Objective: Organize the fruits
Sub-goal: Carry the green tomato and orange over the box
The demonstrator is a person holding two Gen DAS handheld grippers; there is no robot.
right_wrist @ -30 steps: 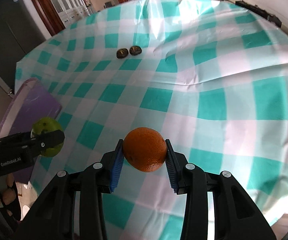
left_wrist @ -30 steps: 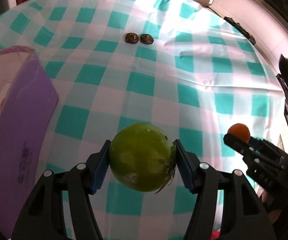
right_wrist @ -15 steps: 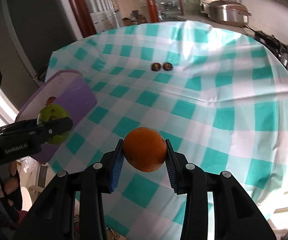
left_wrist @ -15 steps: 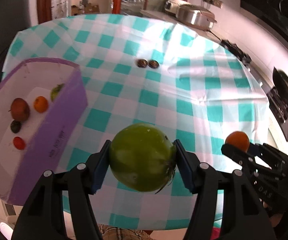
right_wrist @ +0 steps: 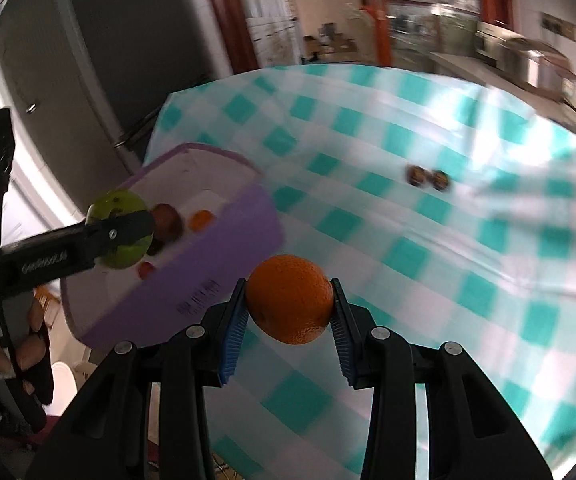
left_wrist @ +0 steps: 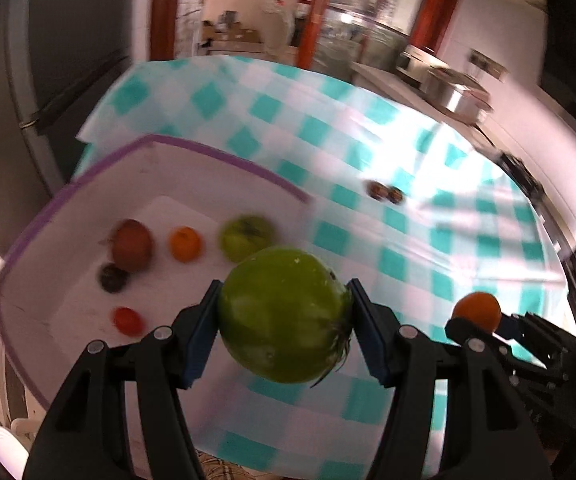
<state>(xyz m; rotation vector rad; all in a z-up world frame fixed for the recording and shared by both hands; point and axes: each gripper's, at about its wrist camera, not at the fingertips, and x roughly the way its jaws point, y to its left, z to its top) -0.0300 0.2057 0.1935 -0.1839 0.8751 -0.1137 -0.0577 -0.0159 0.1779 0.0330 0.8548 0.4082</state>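
Left gripper (left_wrist: 284, 316) clamped on green tomato (left_wrist: 284, 312), above bin (left_wrist: 224, 158) at table's left edge. Right gripper (right_wrist: 288, 312) clamped on orange (right_wrist: 289, 298), beside bin. Lower inside walls before releasing; avoid fruit already there.

Both views are smeared by motion blur: the checked tablecloth (left_wrist: 427, 240) and the far kitchen run soft, while the near fruit stays sharp. Daylight glares white across the cloth's far right. Fisheye bending curves the edges, and the corners fall to black.
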